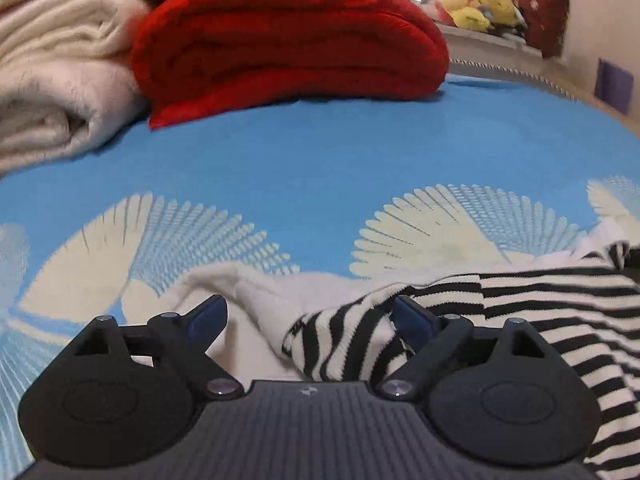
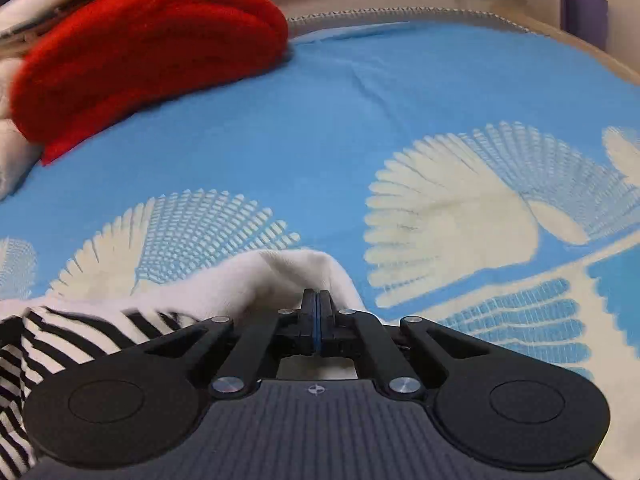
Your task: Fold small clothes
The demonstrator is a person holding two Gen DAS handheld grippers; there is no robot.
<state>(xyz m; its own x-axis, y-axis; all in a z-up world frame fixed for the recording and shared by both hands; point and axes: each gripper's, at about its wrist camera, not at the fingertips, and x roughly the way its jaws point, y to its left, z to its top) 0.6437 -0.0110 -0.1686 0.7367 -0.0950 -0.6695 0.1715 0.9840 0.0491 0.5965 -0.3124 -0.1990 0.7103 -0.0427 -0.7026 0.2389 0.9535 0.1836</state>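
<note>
A small black-and-white striped garment (image 1: 520,300) with a plain white part (image 1: 248,280) lies crumpled on the blue bedspread (image 1: 320,168). My left gripper (image 1: 310,312) is open, low over it, with striped cloth bunched between the jaws. In the right wrist view the same garment (image 2: 80,332) lies at the lower left, and its white edge (image 2: 280,276) rises in a fold. My right gripper (image 2: 318,304) is shut on that white edge.
A folded red blanket (image 1: 288,40) and a cream blanket (image 1: 52,92) lie at the back left of the bed. The red blanket (image 2: 144,48) also shows in the right wrist view. Yellow plush toys (image 1: 480,8) sit on a ledge behind.
</note>
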